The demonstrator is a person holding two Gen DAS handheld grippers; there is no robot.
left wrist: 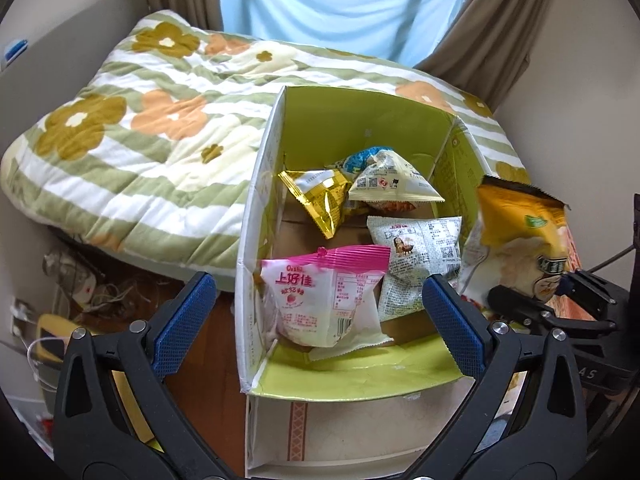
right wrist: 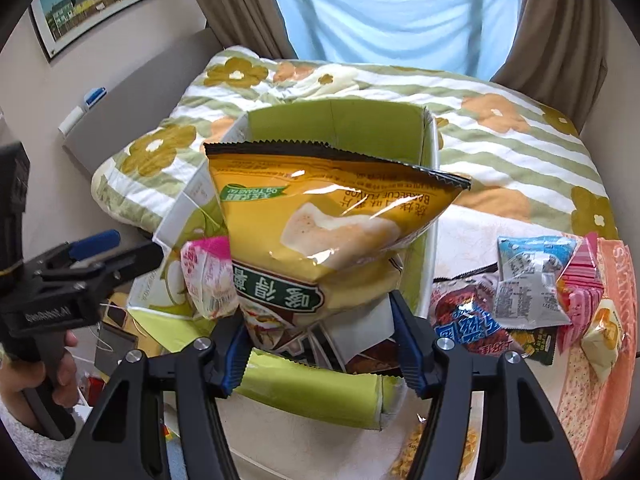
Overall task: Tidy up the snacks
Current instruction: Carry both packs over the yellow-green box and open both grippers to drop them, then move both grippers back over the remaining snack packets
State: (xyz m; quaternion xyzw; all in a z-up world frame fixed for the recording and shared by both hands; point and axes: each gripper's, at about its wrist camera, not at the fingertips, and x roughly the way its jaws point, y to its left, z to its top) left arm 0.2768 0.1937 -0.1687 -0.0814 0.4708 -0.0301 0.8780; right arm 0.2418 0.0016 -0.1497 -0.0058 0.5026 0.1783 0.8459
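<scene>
A green-lined cardboard box (left wrist: 360,120) stands open and holds several snack packs: a pink-topped Oishi pack (left wrist: 320,300), a grey-white pack (left wrist: 416,264) and a gold pack (left wrist: 320,196). My left gripper (left wrist: 316,320) is open and empty above the box's near edge. My right gripper (right wrist: 320,340) is shut on a large yellow chip bag (right wrist: 328,216), held upright over the box (right wrist: 340,124). The bag also shows at the right of the left wrist view (left wrist: 520,240). The left gripper (right wrist: 96,248) appears at the left of the right wrist view.
A flowered green-striped quilt (left wrist: 140,128) lies behind and left of the box. A pile of loose snack packs (right wrist: 528,288) and an orange cracker box (right wrist: 600,360) lie to the right of the box. Cables and a yellow item (left wrist: 52,344) sit on the floor at left.
</scene>
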